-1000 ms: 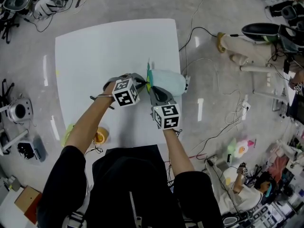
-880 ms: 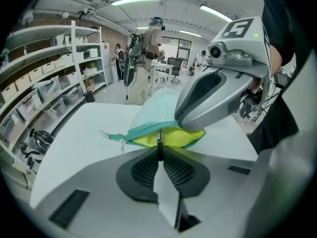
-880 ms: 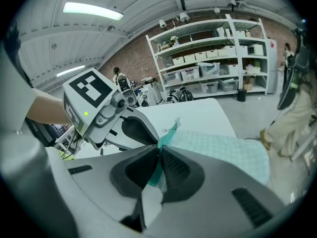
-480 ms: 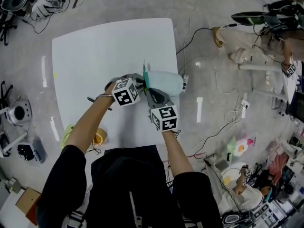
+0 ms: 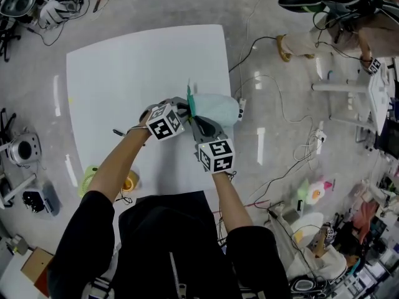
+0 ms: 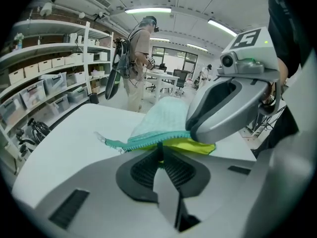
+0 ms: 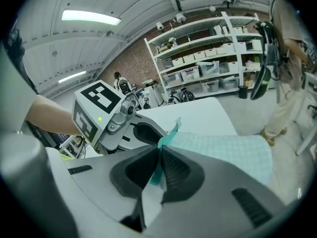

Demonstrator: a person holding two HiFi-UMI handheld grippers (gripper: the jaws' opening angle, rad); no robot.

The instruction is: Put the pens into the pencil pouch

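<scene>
Left gripper (image 6: 159,151): the jaws are closed, with only a thin gap. They pinch the near edge of the pencil pouch (image 6: 163,118), where the teal zipper (image 6: 143,140) meets the yellow lining (image 6: 195,147).
Right gripper (image 7: 159,155): the jaws are also closed. A strip of the teal zipper tape (image 7: 166,139) is clamped between the ribbed pads and comes out above the tips.
Grippers together: in the head view the left gripper (image 5: 186,108) and the right gripper (image 5: 197,123) are close beside each other, and both meet the same end of the pouch. In each gripper view the other gripper is just next to the jaws.
Pouch: light teal fabric with a fine check. It is on the right part of the table, near the right edge, and it stretches away from the jaws (image 5: 217,108). The mouth is partly open on the left gripper's side, where the lining shows.
Pens: I cannot make out any pen in these views.
Surface: a white table (image 5: 124,73), mostly bare.
Room: a grey floor (image 5: 274,36) with loose cables (image 5: 262,80) and equipment around the table. Shelves with storage boxes (image 6: 44,78) stand along the wall. A person (image 6: 140,53) stands behind the table.
</scene>
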